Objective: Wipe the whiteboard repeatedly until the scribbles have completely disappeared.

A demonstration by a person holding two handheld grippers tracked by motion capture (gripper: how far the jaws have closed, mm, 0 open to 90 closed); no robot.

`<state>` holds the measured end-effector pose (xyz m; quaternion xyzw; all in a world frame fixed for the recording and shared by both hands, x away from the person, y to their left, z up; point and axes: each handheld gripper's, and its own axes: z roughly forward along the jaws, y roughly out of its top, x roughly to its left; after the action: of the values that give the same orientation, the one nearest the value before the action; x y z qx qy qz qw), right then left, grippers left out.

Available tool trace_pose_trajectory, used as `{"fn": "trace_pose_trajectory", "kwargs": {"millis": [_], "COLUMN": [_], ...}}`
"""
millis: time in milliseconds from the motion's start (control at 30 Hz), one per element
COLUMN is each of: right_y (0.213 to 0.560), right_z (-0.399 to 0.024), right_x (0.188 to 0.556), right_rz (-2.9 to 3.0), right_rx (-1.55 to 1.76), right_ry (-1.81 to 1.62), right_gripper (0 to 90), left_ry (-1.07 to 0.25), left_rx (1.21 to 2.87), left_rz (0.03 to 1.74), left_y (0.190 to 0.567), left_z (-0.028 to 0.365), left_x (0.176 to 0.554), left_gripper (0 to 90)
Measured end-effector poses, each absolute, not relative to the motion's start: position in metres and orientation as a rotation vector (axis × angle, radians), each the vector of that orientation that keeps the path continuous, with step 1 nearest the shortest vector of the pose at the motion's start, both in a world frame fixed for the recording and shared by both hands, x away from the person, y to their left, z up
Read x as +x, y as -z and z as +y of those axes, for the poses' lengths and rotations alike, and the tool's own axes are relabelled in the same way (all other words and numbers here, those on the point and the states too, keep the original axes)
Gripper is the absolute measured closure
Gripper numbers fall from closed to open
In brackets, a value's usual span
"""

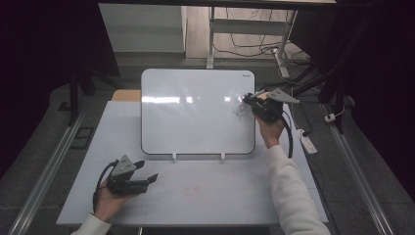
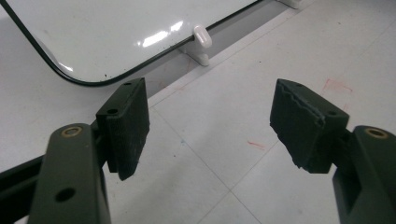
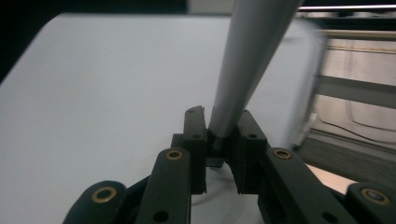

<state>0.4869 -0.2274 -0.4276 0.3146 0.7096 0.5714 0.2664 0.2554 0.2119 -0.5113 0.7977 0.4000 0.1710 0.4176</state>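
And here we are at the whiteboard [image 1: 195, 112], propped upright on its little white feet toward the far edge of the worktop [image 1: 195, 196]. The right gripper [image 1: 250, 100] is up at the board's right edge, jaws clamped tight on a marker [image 3: 252, 60]; from the right gripper view the grey barrel rises straight out from between the pads, held firm. Just beside its tip there's a small dark scribble [image 1: 241, 110] on the white surface, so this looks like the writing step, or perhaps going over a mark, right in hand; whether the tip is actually touching the board I can't tell. Down near the front left corner of the worktop, the left gripper [image 1: 147, 172] rests low in the person's hand, jaws standing wide apart with nothing between them, pointed toward the board's lower edge. Next up, I'd judge, the right hand needs light, even pressure so the propped board doesn't rock back, and that idle left gripper could brace the frame if it does.
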Motion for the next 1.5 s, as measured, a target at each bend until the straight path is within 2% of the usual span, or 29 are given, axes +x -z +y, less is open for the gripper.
{"fn": "trace_pose_trajectory", "kwargs": {"millis": [67, 200, 367, 567, 733, 833, 867, 967, 1100, 1200, 1267, 1500], "right_y": [0.427, 0.424, 0.436, 0.429, 0.443, 0.437, 0.429, 0.428, 0.441, 0.437, 0.432, 0.435], "right_z": [-0.219, -0.239, -0.211, -0.238, -0.217, -0.233, -0.25, -0.256, -0.23, -0.235, -0.253, -0.242], "right_x": [0.484, 0.49, 0.473, 0.486, 0.469, 0.476, 0.485, 0.487, 0.468, 0.47, 0.479, 0.471], "right_rz": [1.954, 1.842, 2.002, 1.847, 1.963, 1.888, 1.796, 1.788, 1.985, 1.975, 1.862, 1.954], "right_rx": [0.782, 0.927, 0.766, 0.91, 0.783, 0.863, 0.949, 0.983, 0.775, 0.781, 0.906, 0.799], "right_ry": [-1.468, -1.542, -1.482, -1.539, -1.512, -1.531, -1.543, -1.574, -1.475, -1.459, -1.509, -1.436], "right_gripper": [77.5, 77.4, 77.5, 77.5, 77.5, 77.5, 77.4, 77.5, 77.5, 77.5, 77.5, 77.4], "left_ry": [-0.428, -0.429, -0.424, -0.43, -0.424, -0.423, -0.424, -0.428, -0.42, -0.419, -0.422, -0.417], "left_rx": [2.003, 1.998, 2.001, 1.994, 2.001, 2.004, 2.003, 1.996, 2.004, 2.009, 2.007, 2.001], "left_rz": [1.003, 0.999, 1.004, 0.995, 0.997, 0.994, 0.992, 0.992, 0.998, 0.994, 0.991, 1.003], "left_y": [0.512, 0.511, 0.512, 0.51, 0.511, 0.511, 0.511, 0.51, 0.512, 0.512, 0.512, 0.513], "left_z": [0.212, 0.213, 0.213, 0.212, 0.211, 0.21, 0.21, 0.211, 0.21, 0.209, 0.209, 0.211], "left_x": [0.255, 0.254, 0.257, 0.253, 0.256, 0.255, 0.255, 0.255, 0.258, 0.257, 0.256, 0.258], "left_gripper": [29.4, 29.4, 29.4, 29.4, 29.4, 29.4, 29.4, 29.4, 29.4, 29.4, 29.4, 29.3]}}
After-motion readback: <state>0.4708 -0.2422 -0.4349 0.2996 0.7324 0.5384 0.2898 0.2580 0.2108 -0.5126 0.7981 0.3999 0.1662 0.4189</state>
